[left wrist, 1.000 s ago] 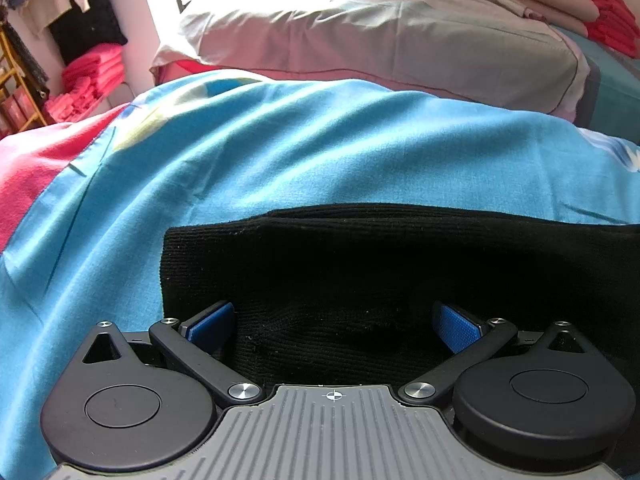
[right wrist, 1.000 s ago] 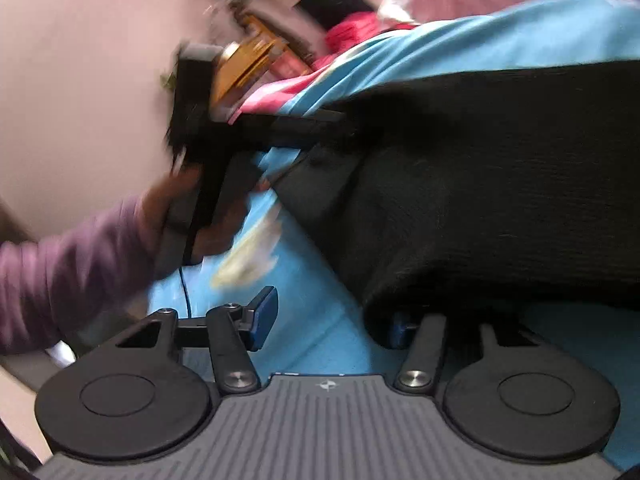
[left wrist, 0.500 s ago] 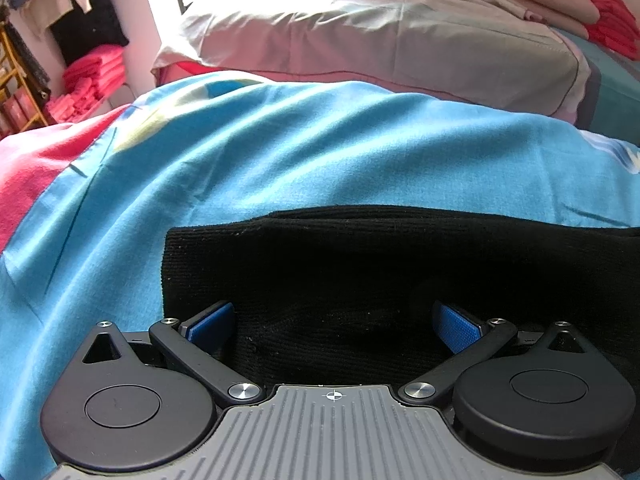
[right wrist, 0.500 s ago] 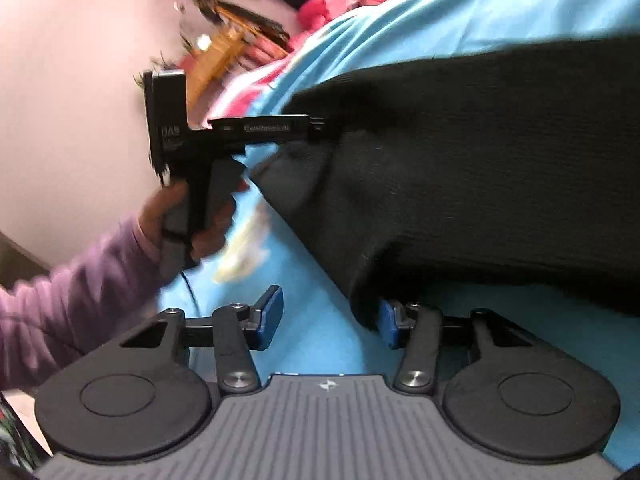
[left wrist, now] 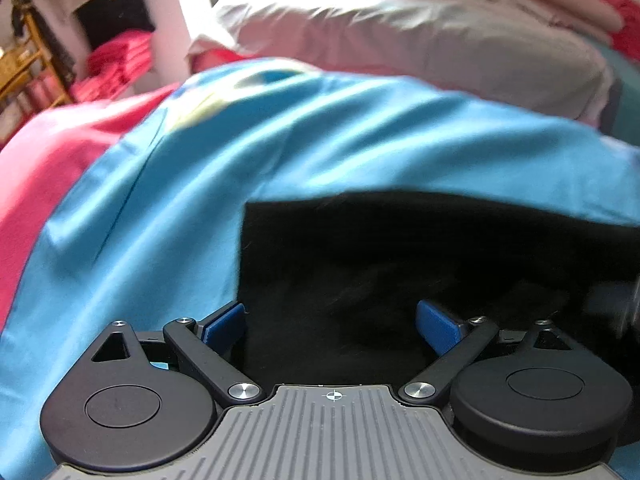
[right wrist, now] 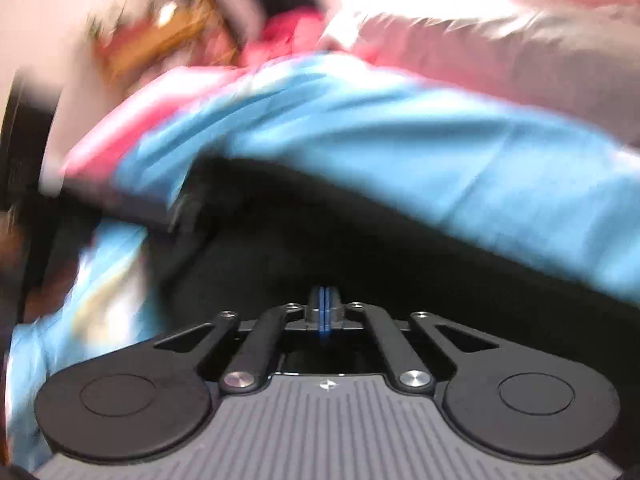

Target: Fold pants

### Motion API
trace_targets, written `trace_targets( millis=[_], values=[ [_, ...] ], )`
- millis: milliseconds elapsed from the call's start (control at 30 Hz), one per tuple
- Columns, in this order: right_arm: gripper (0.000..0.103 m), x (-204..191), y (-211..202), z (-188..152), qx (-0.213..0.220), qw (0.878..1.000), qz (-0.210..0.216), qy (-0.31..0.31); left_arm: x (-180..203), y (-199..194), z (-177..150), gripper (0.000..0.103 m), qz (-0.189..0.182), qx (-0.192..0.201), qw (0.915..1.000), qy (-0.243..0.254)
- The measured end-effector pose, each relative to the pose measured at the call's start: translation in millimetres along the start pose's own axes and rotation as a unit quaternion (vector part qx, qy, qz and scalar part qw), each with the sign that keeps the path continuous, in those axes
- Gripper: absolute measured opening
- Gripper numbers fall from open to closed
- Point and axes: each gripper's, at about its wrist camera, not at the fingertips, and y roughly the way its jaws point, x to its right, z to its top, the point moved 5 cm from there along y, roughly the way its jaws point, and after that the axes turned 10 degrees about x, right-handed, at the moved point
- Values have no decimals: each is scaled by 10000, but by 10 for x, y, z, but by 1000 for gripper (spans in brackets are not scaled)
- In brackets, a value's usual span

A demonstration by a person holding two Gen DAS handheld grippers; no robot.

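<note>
The black knit pants (left wrist: 400, 264) lie folded on the blue bedsheet (left wrist: 280, 152). My left gripper (left wrist: 331, 322) is open, its blue pads on either side of the pants' near edge, the left pad at the cloth's left corner. In the right wrist view the pants (right wrist: 360, 248) fill the middle, blurred. My right gripper (right wrist: 324, 304) is shut with its blue pads pressed together at the pants' near edge; whether cloth is pinched between them is hidden.
A grey pillow (left wrist: 420, 40) lies at the head of the bed. Pink folded cloth (left wrist: 116, 60) and a wooden rack (left wrist: 28, 68) stand at the far left. The sheet turns pink (left wrist: 36, 176) at the left. The other gripper's dark body (right wrist: 24, 184) shows blurred at the left.
My right gripper has closed from open and swung to face along the pants. My left gripper has shifted left, so the pants' left corner now sits at its left pad.
</note>
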Motion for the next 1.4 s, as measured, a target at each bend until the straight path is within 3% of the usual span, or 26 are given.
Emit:
trace_targets(
  millis=[33,100,200,300,367,433,500,533,600,667,700,767,800,833,967,1067,1100,1167,1233,1267,1300,1400],
  values=[
    [2,47,-8,115,220,9984,-415,307,-55,-2,-21,103,-94,3,9998,-168],
    [5,-100,-99,237,690,9968,-233,342,-119,-17,-39,103,-142,7,9993,-359],
    [5,-548,110,166,36,9980,470,-432,-140,-47,-35,103,-149,18,9990,-425],
    [0,-682,463,56,-333,9943,217,-991,-150,-82,-32,103,-112,20,9990,-433],
    [0,-493,586,223,-75,9996,107,-238,-176,-108,-33,103,-68,-6,9989,-465],
    [0,-243,468,410,267,9987,-272,333,-202,-100,-36,103,-30,-64,9988,-477],
    [4,-442,440,447,361,9993,-71,107,-213,-92,-41,103,-30,-110,9988,-479],
    [4,-576,425,401,269,9994,214,-79,-213,-86,-42,103,-27,-121,9988,-473],
    [4,-696,465,283,-95,9986,393,-338,-208,-74,-47,103,-11,-142,9989,-453],
    [0,-655,561,162,-215,9979,72,-605,-205,-55,-51,103,8,-158,9989,-443],
    [0,-557,561,170,-48,9994,25,-337,-203,-46,-53,103,21,-161,9989,-431],
    [0,-365,406,286,516,9951,-839,-11,-201,-33,-61,103,40,-172,9990,-412],
    [9,-331,312,313,733,9919,-1036,51,-200,-29,-63,103,48,-183,9990,-408],
    [9,-309,202,323,846,9898,-1140,93,-202,-27,-64,103,52,-189,9990,-400],
    [11,-355,-141,86,404,9981,-468,74,-214,-10,-65,103,55,-222,9989,-411],
    [7,-233,-283,-274,-76,9984,-523,-187,-208,0,-57,103,74,-227,9991,-357],
    [0,-111,-254,-298,-40,9969,-774,-167,-201,8,-58,103,94,-226,9992,-317],
    [0,235,-397,-223,467,9899,-1163,661,-192,23,-64,103,139,-224,9993,-266],
    [8,379,-623,-97,1158,9716,-1836,942,-193,22,-66,103,155,-237,9992,-276],
    [9,382,-736,-68,1347,9683,-1888,930,-191,11,-55,103,179,-254,9991,-278],
    [9,352,-806,-81,1343,9723,-1645,975,-189,-15,-37,103,211,-255,9990,-285],
    [9,267,-804,-305,630,9888,-1110,779,-135,-201,65,103,297,-59,9990,-319]
  ],
)
